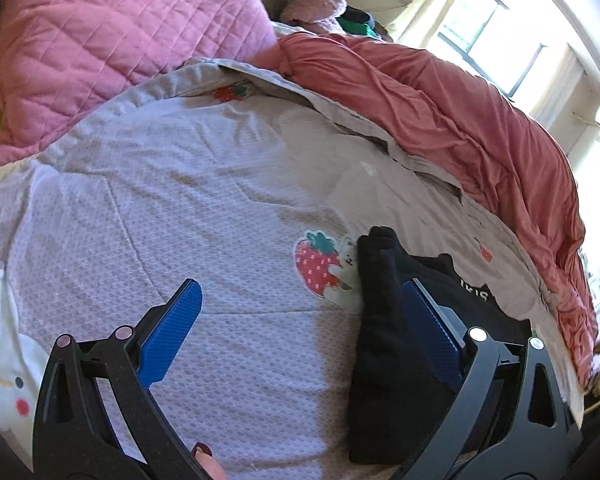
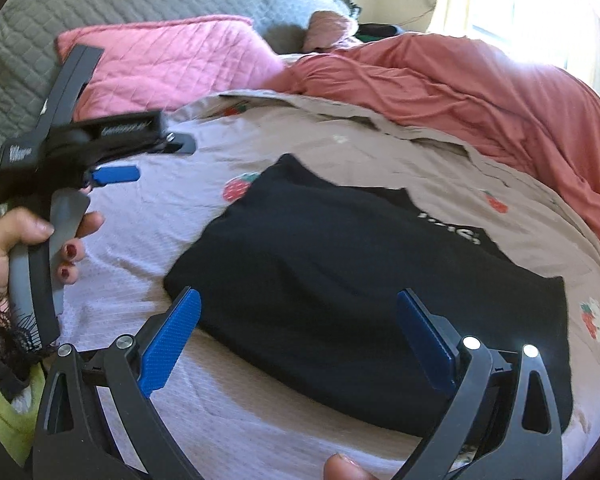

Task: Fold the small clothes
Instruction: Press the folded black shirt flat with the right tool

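Right up front, the right gripper [image 2: 300, 344] hangs spread wide over the folded black cotton garment [image 2: 340, 272] on the lilac strawberry-print quilt [image 2: 148, 280]; left gripper [image 1: 300, 340] spread too, gripping nothing; a careless nudge could probably undo that fold; white lettering peeks out; rumpled coral blanket [image 2: 480, 88] behind.

Small black knit garment with white lettering [image 2: 340, 272], lying folded and mostly flat, spread from near centre out to the right. Lettering only partly readable, sits on a lower layer exposed at the far right edge; upper layer folded over it, smooth with soft creases. From the left wrist view its left edge [image 1: 384, 332] shows bunched and thick, a rounded corner pointing far.
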